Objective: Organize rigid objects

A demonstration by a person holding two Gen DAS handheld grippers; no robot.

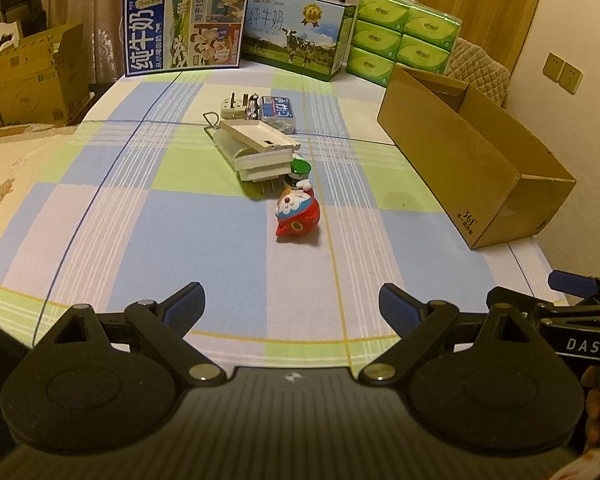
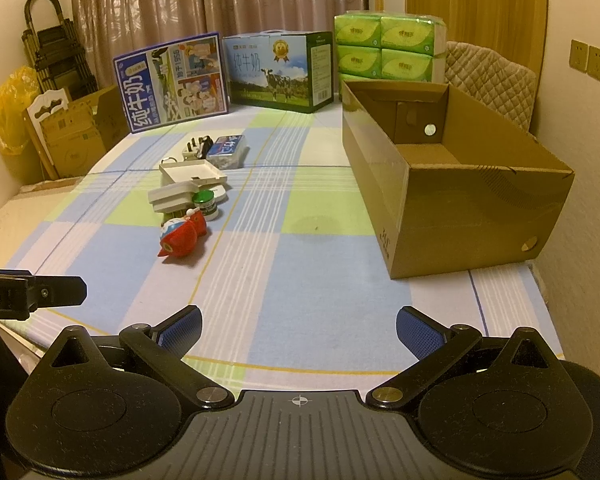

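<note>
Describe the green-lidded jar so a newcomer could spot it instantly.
Start at the open cardboard box on the checked cloth, then look left to the clutter pile. The small jar stands upright between the white plug-in devices and the red toy figure lying on its side. It is the only thing with a round green lid.

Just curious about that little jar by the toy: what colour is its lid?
Green. The jar's lid shows best in the right wrist view.

Matt cardboard box, woven checked cloth, glossy red plastic toy.
</note>
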